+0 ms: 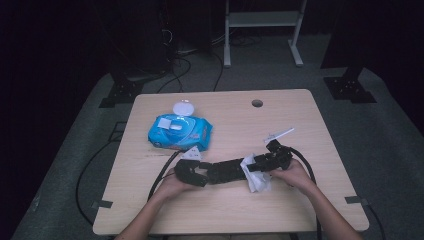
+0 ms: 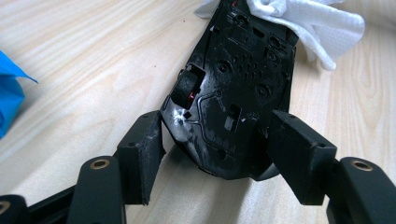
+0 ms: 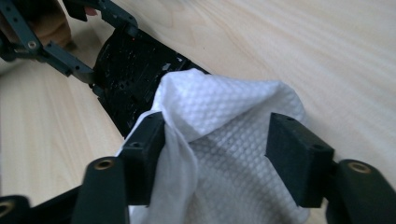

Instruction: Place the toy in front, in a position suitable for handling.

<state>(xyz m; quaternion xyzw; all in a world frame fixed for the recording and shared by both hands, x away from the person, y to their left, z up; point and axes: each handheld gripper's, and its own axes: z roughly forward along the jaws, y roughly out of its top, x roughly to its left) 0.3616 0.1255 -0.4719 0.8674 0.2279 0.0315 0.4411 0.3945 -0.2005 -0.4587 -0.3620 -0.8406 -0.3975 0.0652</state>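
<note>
The left gripper (image 2: 212, 156) clamped the near end of a black plastic mouse shell (image 2: 236, 88), its jaws roughly half open with both pads pressed against the shell's sides. The shell lay inner side up, showing ribs, screw posts and a small scroll wheel (image 2: 186, 86) near its left edge. In the right gripper view, the right gripper (image 3: 217, 147) stood with its jaws spread wide around a bunched white wet wipe (image 3: 224, 116); the wipe brushed the left pad, while a gap showed at the right pad, so the jaws pressed on nothing. The wipe draped over the far end of the shell, hiding that end, and spilled onto the wooden table (image 1: 300, 115) on the side nearer the person.

From above, the two grippers faced each other near the table's front middle, the shell stretched between them, the left hand (image 1: 172, 187) and right hand (image 1: 295, 175) behind them. Beyond the left gripper lay a blue pack of wet wipes (image 1: 180, 132) with its round white lid (image 1: 183, 108) flipped open. Just beyond the right gripper rested a small white strip (image 1: 280, 134), perhaps a wrapper scrap; the high view was too coarse to tell. A round cable hole (image 1: 257, 103) marked the table's far side.
</note>
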